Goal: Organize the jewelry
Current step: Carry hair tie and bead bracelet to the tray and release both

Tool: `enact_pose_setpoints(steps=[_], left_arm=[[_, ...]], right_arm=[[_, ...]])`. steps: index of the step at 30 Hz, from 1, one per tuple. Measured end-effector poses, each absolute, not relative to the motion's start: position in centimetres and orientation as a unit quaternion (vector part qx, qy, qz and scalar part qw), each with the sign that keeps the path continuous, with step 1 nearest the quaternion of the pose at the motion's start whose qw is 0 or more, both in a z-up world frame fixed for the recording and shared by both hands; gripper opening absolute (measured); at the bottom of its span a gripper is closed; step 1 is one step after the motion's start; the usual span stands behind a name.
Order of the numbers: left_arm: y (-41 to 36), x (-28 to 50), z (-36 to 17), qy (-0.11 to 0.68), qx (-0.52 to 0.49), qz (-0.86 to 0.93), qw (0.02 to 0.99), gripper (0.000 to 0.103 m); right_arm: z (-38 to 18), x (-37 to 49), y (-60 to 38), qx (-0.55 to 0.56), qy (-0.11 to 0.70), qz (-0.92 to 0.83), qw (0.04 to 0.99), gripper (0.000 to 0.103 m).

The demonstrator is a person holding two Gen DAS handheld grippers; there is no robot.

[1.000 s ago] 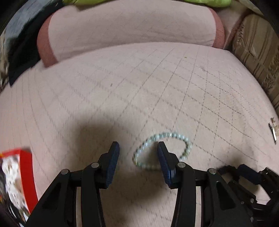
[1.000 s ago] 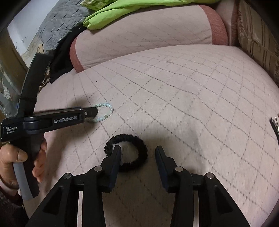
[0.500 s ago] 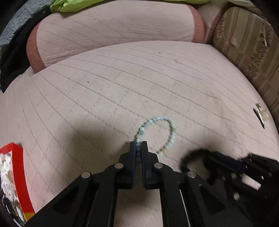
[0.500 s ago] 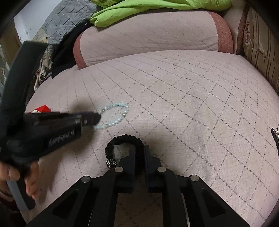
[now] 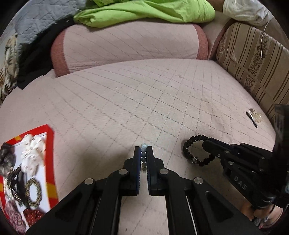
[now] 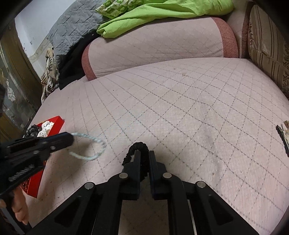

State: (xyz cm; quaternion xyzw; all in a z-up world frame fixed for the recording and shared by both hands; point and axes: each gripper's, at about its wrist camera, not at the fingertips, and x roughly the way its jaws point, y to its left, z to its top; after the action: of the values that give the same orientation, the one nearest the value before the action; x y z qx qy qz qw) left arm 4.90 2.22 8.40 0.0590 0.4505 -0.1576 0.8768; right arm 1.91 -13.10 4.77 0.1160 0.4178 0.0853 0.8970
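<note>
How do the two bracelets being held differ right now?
The pale bead bracelet is a string of light round beads; the black bracelet is dark, ruffled and thicker, with a sparkly charm. The left gripper holds the pale one, the right gripper the black one. Both are closed loops, each clamped between shut fingers above the quilted cover.

A pink quilted mattress point(image 5: 126, 101) fills the view. A pink bolster point(image 5: 130, 45) lies at twelve o'clock, with green cloth point(image 5: 144, 10) draped over it. A striped cushion point(image 5: 252, 59) is seen at two o'clock.
</note>
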Motion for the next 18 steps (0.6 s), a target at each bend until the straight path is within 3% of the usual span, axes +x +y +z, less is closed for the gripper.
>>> enact_pose_setpoints(steps=[18], left_arm=[[8.3,-4.3,12.8,0.41,0.028,-0.105,0.906,0.005]], right_arm=[[8.9,-4.5,-9.1,0.067,0.395,0.062,0.914,0.009]])
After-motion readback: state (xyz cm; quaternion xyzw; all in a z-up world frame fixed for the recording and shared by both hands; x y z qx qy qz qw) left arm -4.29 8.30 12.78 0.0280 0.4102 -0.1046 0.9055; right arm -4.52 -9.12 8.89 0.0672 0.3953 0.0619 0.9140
